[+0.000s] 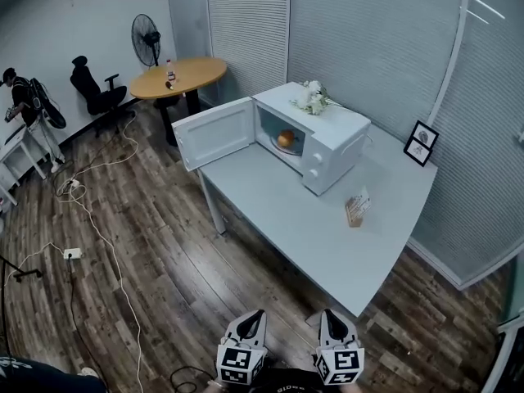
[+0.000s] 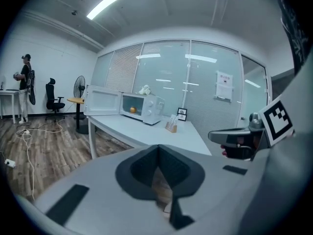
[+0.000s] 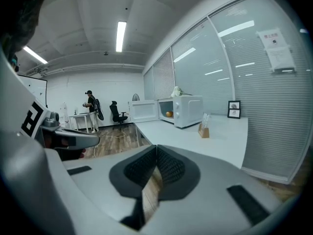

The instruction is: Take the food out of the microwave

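Observation:
A white microwave [image 1: 332, 133] stands on a pale table [image 1: 278, 211], its door [image 1: 214, 132] swung open to the left. Inside it lies a round orange food item [image 1: 286, 139] on a plate [image 1: 278, 149]. Both grippers are at the bottom edge of the head view, well short of the table: left gripper [image 1: 252, 318], right gripper [image 1: 329, 316]. In the left gripper view the left gripper [image 2: 157, 166] is shut and empty, with the microwave [image 2: 149, 107] and food [image 2: 132, 110] far ahead. The right gripper [image 3: 156, 166] is also shut and empty; its view shows the microwave [image 3: 190, 110] and food [image 3: 169, 114] in the distance.
White flowers [image 1: 311, 97] lie on top of the microwave. A small card holder [image 1: 356, 207] and a picture frame [image 1: 420, 143] stand on the table. Behind are a round wooden table [image 1: 178, 76], a fan [image 1: 147, 39], an office chair [image 1: 94, 88] and a person [image 1: 20, 97]. Cables [image 1: 90, 219] cross the floor.

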Demonstrator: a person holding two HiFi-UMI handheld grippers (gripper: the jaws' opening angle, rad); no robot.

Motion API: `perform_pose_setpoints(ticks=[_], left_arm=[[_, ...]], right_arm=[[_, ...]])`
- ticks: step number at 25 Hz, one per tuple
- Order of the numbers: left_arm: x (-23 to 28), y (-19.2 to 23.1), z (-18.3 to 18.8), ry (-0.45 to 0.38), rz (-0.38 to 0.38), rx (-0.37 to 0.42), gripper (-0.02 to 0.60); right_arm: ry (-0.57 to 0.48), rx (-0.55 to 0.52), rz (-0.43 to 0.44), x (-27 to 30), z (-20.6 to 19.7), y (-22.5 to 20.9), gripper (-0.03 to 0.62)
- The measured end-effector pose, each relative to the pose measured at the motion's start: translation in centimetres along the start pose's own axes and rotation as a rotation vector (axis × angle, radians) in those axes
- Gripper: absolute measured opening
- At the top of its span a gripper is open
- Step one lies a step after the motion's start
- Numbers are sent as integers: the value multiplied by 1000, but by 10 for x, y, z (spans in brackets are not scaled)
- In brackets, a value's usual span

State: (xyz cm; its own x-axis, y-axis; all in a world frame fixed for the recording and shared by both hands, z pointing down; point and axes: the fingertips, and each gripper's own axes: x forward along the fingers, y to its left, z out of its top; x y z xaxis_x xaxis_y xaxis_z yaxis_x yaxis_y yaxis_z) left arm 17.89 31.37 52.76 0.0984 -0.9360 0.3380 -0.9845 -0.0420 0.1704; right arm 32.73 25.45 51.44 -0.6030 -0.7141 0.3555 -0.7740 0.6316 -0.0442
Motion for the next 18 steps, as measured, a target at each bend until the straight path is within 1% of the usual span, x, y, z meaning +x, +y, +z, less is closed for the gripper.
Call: perform_pose_setpoints(ticks=[2,5,10,15,18], left_arm=[[14,15,8,0,-17,10,8],[32,29,22,-1,-61,19,8],[51,50,30,5,-108,50,8],[57,70,36,3,-100,54,8],[58,86,36,11,-75,44,8]], right_arm=[[-6,11,-15,14,7,2,5],[-13,28,-39,31,15,5,3],[-6,49,-88,53,15,10,3],[10,72,-82,71,13,18,3],[10,67,-61,84,18,24,3]])
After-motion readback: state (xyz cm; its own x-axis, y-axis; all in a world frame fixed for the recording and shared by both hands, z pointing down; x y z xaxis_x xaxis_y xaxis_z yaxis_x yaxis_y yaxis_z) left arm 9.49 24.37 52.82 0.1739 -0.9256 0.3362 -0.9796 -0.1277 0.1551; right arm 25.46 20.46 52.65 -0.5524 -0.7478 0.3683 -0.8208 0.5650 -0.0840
